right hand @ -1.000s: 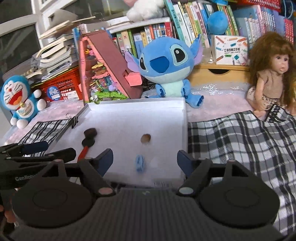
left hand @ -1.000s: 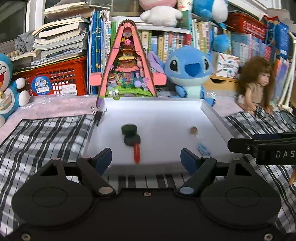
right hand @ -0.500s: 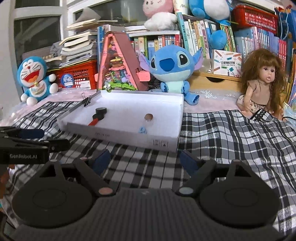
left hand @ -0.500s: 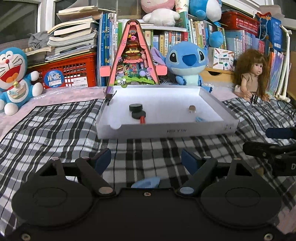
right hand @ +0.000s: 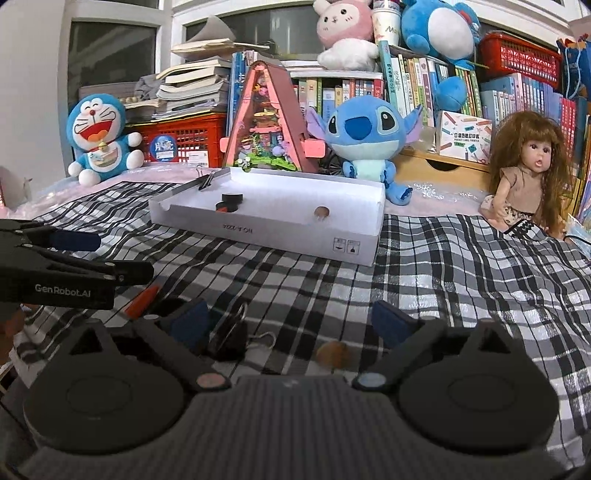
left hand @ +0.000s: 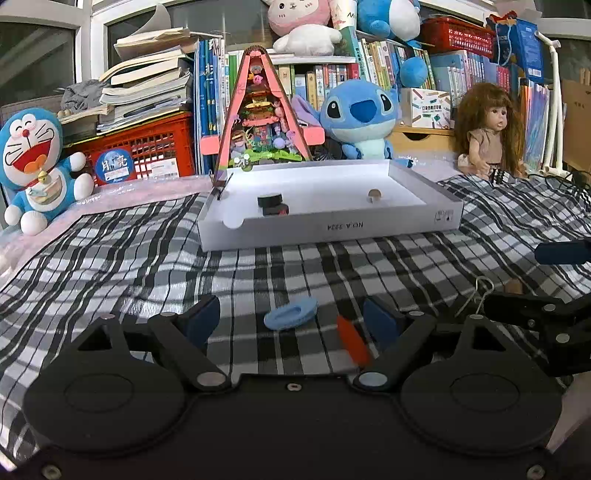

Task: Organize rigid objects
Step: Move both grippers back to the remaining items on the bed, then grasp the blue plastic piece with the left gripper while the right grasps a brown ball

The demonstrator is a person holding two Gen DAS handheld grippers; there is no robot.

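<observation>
I hold both tools low: left tool (left hand: 291, 317) wide around blue disc (left hand: 290, 316), right tool (right hand: 290, 321) opening, straddling binder clip (right hand: 229, 338), ready to grasp.

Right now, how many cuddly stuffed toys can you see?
4: Doraemon at left beside the red crate, Stitch behind the white box, a pink bunny and a blue plush atop the books. The doll isn't counted; others may be hidden.

The white box's (left hand: 328, 229) near wall hid the lower part of the black pieces (left hand: 271, 205) inside; an orange item (left hand: 352, 341) was blurred beside the left gripper's right finger, the right gripper's body cut off at frame's edge
</observation>
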